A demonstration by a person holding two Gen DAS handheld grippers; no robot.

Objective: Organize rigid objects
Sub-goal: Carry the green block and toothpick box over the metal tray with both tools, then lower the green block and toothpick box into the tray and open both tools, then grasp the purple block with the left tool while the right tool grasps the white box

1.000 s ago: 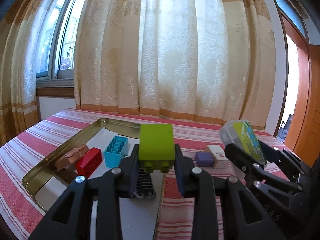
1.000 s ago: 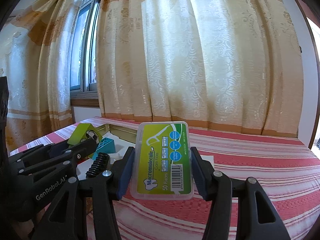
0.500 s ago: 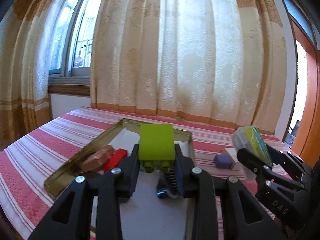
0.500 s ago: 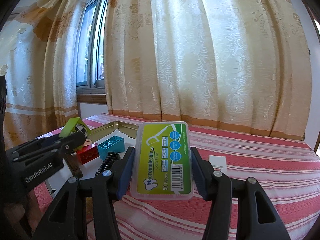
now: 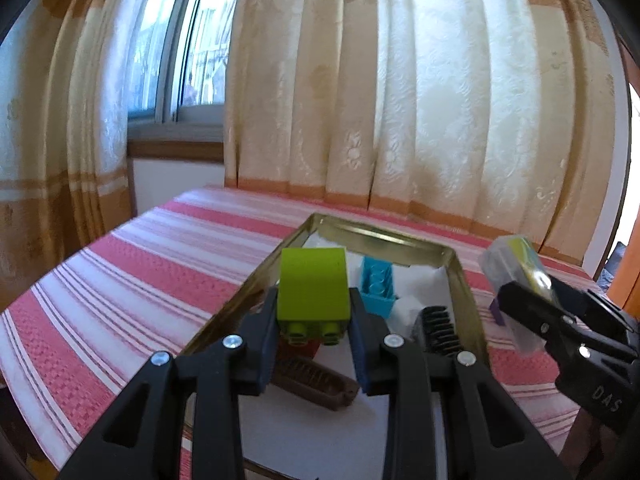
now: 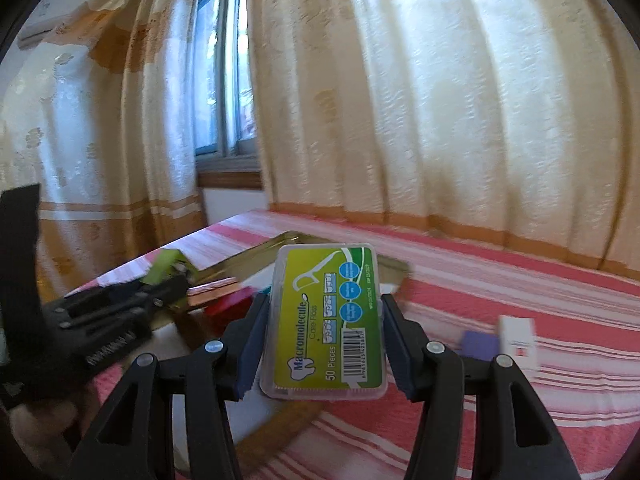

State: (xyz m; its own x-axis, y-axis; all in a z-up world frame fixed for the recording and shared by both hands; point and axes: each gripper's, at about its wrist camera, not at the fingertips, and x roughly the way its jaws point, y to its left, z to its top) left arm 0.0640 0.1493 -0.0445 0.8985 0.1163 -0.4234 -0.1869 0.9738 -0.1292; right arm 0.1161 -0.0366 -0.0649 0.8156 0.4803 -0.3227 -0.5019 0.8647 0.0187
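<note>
Left tool (image 5: 313,322) clamps green brick (image 5: 313,288), held over gold tray (image 5: 466,292). Right tool (image 6: 322,344) grips floss box (image 6: 326,320) just beside tray's edge. Already in tray: blue brick (image 5: 378,288), red brick (image 6: 230,306), black spring (image 5: 440,330), brown clip (image 5: 316,382). Left on bench (image 5: 140,264): purple block (image 6: 480,345), white box (image 6: 518,340). Est. task approx. half done.

My left gripper (image 5: 314,330) is clamped, its jaws pressed against a held load, pointing forward. My right gripper (image 6: 324,338) sits just to its right, jaws likewise clamped
</note>
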